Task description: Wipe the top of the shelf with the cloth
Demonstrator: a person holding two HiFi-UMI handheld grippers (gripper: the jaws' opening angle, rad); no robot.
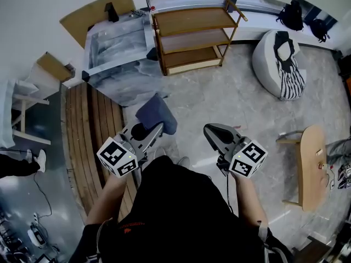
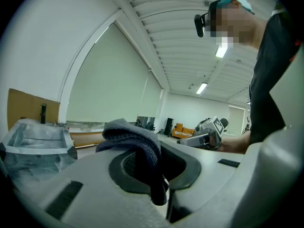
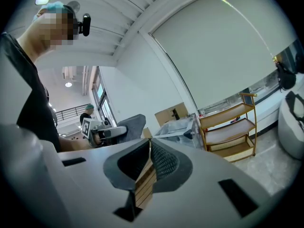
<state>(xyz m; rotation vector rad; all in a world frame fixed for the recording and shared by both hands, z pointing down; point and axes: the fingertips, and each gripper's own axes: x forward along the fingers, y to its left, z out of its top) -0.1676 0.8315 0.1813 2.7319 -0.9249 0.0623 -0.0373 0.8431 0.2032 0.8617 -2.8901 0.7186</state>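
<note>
Above the floor, well short of the shelf: left claw clamps the cloth, which drapes over its jaws. Right claw sits closed, empty.

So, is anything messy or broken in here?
No, nothing looks spilled or broken. The wooden shelf stands straight, with nothing on its top. The cloth hangs bunched from the left gripper, which is shut on it. The right gripper is shut with nothing in it.
</note>
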